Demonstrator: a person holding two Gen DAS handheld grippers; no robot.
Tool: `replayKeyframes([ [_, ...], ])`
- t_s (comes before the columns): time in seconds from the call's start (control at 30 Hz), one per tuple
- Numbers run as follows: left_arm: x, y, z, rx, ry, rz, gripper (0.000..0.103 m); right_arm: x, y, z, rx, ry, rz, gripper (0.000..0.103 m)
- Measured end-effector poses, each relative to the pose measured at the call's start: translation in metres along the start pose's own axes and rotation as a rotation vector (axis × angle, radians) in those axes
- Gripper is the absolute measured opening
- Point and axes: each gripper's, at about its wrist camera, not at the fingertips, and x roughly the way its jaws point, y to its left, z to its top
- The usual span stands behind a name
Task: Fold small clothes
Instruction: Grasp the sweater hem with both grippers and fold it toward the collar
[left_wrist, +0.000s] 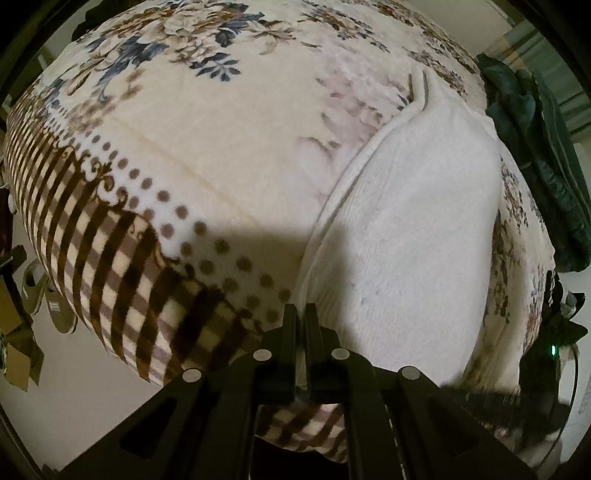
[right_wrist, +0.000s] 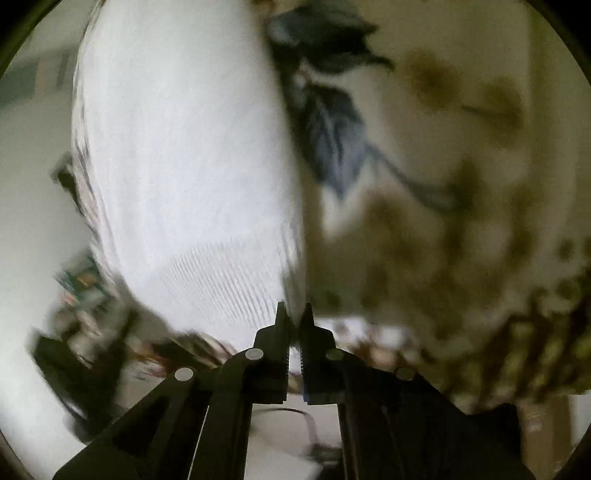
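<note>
White garment (left_wrist: 402, 229) flat on floral blanket (left_wrist: 207, 147); left gripper (left_wrist: 300, 314) and right gripper (right_wrist: 294, 314) fingers both pinching its edge.

Garment (left_wrist: 406, 221) on blanket (left_wrist: 207, 155), jacket (left_wrist: 535, 166) at its right, shoes (left_wrist: 48, 295) on floor left.

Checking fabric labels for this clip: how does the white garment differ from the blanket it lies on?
The white garment is plain, while the blanket carries flowers, dots and brown checks. The garment is ribbed knit with a stitched hem; the blanket looks fleecy. The garment covers only part of the blanket, which spreads across most of the left wrist view. Both are pale, soft fabric. The left gripper and right gripper each pinch the garment's edge.
</note>
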Motion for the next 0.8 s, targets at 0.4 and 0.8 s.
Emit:
replayKeyframes([
  [0.4,0.023,0.046,0.016,-0.128,0.03,-0.014,0.002,0.048,0.034,-0.014,-0.092,0.081,-0.11,0.004],
  [0.8,0.008,0.037,0.02,-0.119,0.051,-0.312,0.067,-0.009,0.016,0.021,-0.025,0.091,0.158,0.069],
])
